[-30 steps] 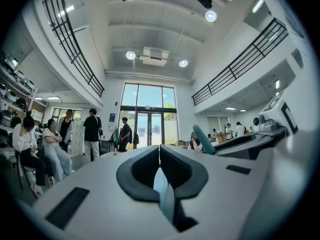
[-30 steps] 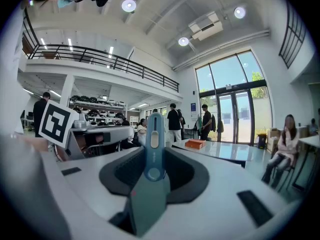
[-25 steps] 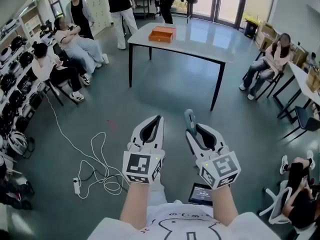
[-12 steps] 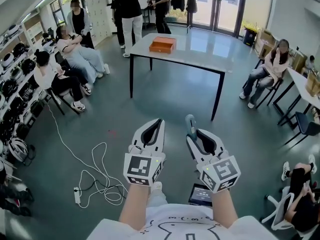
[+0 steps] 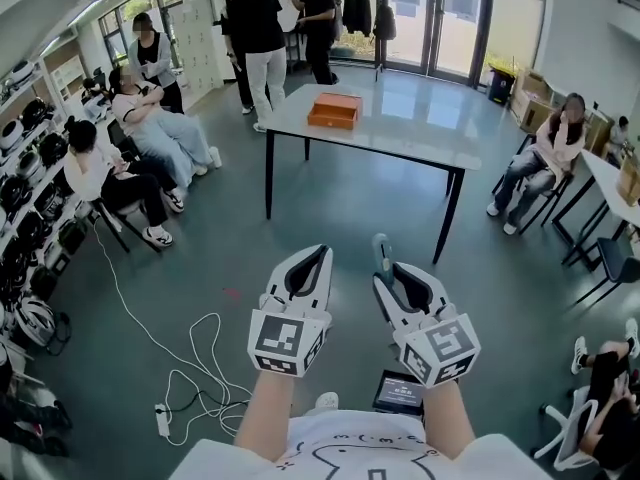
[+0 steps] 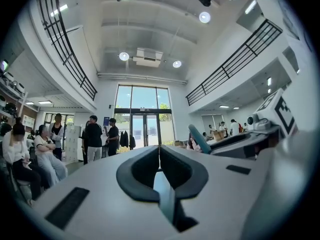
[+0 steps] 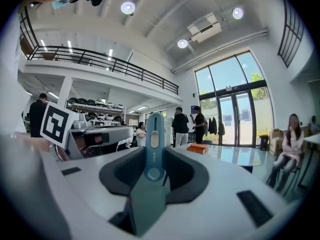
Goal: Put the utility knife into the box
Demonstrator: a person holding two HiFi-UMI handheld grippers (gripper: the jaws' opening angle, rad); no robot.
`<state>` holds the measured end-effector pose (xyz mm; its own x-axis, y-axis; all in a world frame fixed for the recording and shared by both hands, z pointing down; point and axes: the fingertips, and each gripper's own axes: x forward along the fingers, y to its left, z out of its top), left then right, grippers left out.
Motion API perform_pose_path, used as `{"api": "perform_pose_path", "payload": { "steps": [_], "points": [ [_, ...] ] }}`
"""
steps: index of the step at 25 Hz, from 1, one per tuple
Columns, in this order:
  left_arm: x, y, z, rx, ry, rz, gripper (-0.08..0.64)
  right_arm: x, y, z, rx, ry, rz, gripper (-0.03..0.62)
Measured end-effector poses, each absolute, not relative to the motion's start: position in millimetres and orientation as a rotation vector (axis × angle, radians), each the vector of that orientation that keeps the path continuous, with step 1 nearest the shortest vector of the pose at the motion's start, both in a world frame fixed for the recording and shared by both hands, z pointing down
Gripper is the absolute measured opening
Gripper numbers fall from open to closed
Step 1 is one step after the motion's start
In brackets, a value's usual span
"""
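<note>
A tall, glass-fronted hall with a grey-green floor lies ahead, with people seated along its edges. The right gripper (image 5: 398, 271) has its dark padded jaws narrowed onto the utility knife (image 7: 154, 139), a slim teal plastic handle with a pale oval slider that pokes out past their tips. Just beside it, the left gripper (image 5: 314, 256) has its jaws pressed together on nothing. Well ahead of both, the flat orange box (image 5: 335, 110) sits on a glossy grey table (image 5: 420, 128) with black legs.

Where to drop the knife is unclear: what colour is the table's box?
Orange box, clearest in the head view.
</note>
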<state>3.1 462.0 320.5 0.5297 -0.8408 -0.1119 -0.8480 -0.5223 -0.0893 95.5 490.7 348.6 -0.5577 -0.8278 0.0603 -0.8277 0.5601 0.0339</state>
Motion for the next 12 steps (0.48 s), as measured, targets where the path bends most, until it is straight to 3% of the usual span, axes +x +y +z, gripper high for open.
{"api": "perform_pose_path", "payload": {
  "steps": [12],
  "points": [
    [-42.6, 397.6, 329.7, -2.67, 1.463, 0.123, 0.017, 59.1, 430.1, 359.1, 1.452, -2.686, 0.042, 0.132]
  ]
}}
